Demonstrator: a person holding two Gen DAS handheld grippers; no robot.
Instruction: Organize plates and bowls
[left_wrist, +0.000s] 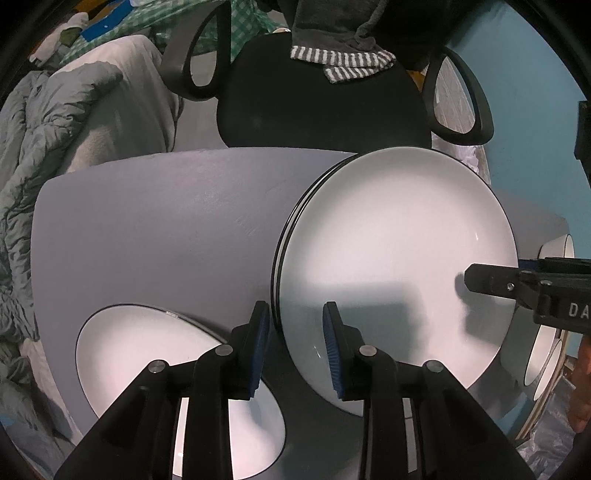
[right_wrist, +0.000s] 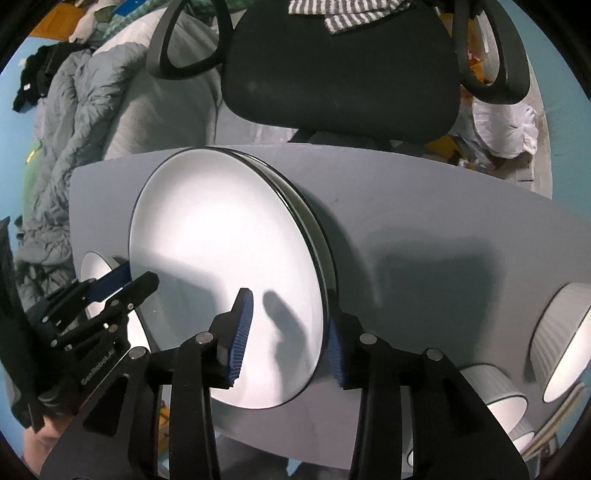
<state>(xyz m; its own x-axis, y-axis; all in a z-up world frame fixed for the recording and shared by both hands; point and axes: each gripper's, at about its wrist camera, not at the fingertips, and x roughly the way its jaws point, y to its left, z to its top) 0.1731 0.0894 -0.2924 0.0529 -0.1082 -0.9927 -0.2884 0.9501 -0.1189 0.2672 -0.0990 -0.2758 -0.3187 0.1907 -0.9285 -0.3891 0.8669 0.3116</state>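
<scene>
A stack of white, black-rimmed plates (left_wrist: 395, 266) (right_wrist: 221, 236) lies on the grey table (left_wrist: 166, 221). My left gripper (left_wrist: 295, 343) points down over the stack's left rim, one pad outside the rim and one above the top plate, neither pressing. My right gripper (right_wrist: 288, 339) straddles the opposite rim the same way, open. Each gripper shows in the other's view: the right gripper (left_wrist: 491, 271) and the left gripper (right_wrist: 142, 275). A single white plate (left_wrist: 177, 369) (right_wrist: 99, 273) lies beside the stack. Ribbed grey bowls (right_wrist: 561, 332) stand at the table's right end.
A black office chair (left_wrist: 321, 103) (right_wrist: 340, 74) with a striped cloth stands behind the table. Grey bedding (left_wrist: 55, 147) is heaped to the left, white bags (right_wrist: 506, 129) to the right. More bowls (right_wrist: 495, 387) sit near the front right edge.
</scene>
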